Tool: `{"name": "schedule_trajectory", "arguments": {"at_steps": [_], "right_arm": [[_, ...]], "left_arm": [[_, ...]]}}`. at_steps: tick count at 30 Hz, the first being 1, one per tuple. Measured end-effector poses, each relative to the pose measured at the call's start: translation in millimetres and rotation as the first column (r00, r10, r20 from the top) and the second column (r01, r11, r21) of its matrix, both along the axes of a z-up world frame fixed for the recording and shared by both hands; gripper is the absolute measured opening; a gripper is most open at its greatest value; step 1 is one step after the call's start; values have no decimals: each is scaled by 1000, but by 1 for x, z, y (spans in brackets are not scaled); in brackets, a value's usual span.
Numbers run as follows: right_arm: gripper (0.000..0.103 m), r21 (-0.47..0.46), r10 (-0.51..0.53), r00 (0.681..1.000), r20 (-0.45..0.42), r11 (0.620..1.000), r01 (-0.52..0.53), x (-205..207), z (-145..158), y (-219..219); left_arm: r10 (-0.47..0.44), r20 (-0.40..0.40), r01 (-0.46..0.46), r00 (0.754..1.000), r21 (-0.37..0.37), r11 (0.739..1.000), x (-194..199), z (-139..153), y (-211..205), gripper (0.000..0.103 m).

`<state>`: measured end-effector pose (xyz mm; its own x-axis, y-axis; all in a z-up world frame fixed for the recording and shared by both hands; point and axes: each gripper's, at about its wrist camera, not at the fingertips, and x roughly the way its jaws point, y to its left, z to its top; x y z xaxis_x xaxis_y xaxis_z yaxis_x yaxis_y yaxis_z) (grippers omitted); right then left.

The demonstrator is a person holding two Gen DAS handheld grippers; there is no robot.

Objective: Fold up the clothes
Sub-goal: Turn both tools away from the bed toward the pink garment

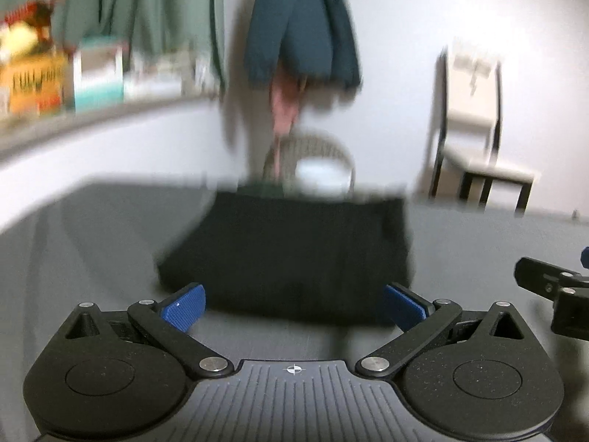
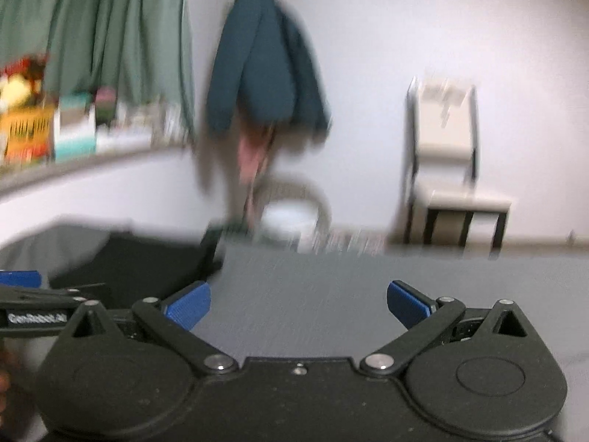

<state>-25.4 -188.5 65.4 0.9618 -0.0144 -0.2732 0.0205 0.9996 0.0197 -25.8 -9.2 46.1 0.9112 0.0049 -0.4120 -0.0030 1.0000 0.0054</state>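
Folded dark garment lies on the table; fold judged nearly complete.
Left gripper and right gripper are held with fingers apart, empty; a final fold or regrasp is required.

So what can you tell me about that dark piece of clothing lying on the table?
The dark garment is black or near-black cloth, already folded into a flat, roughly rectangular bundle. It lies on the grey table, just ahead of the open left gripper, which isn't touching it. Blur hides seams and texture.
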Motion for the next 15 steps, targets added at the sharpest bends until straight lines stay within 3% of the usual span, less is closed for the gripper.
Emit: {"name": "schedule_trajectory", "arguments": {"at_steps": [3,6,10,15], "right_arm": [[103,-60,-42,981,189,997,54,-33,37,-4],[103,-123,-28,938,345,990,74,-71,75,-6],[103,-110,-7,903,430,992,61,-114,126,-15],[103,14,30,877,480,999,-42,-156,166,-37]], "left_arm": [[-19,145,23,989,-29,999,-21,40,-6,103],[-51,218,56,975,-18,998,-46,86,-19,103],[-79,297,90,951,-22,996,-92,149,-29,103],[-137,390,174,911,-62,983,-164,226,-20,103]]}}
